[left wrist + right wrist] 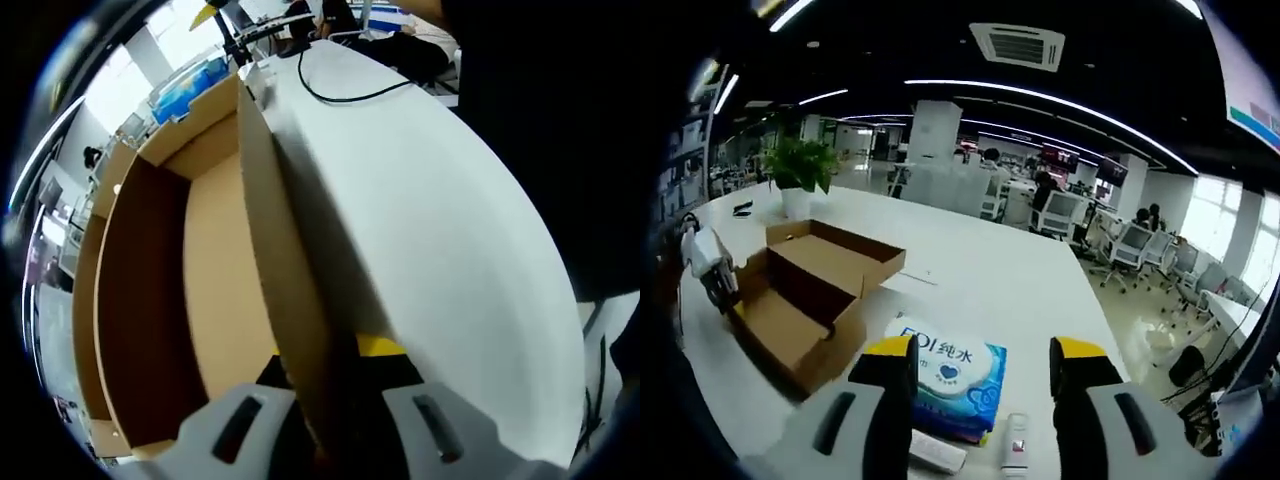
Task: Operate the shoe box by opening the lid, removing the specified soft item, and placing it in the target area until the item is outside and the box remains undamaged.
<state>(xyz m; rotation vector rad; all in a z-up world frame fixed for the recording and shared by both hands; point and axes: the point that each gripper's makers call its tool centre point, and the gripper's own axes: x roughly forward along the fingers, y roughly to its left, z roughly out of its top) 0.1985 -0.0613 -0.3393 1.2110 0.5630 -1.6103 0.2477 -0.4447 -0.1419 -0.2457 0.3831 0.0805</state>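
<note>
The brown cardboard shoe box point(210, 300) stands open, its inside bare, and one tall panel of it runs up between my left gripper's point(330, 365) jaws, which are shut on it. In the right gripper view the open box point(810, 290) sits at the left on the white table point(980, 270), and the left gripper point(705, 260) holds its left edge. A soft blue-and-white tissue pack point(950, 385) lies on the table outside the box. My right gripper point(985, 350) hovers just above it, jaws open and yellow-tipped, with nothing between them.
A black cable point(340, 95) lies across the table's far part. A potted plant point(800, 170) stands behind the box. Two small white items point(935, 452) point(1012, 445) lie beside the pack. Office chairs point(1130, 250) and desks stand beyond the table's right edge.
</note>
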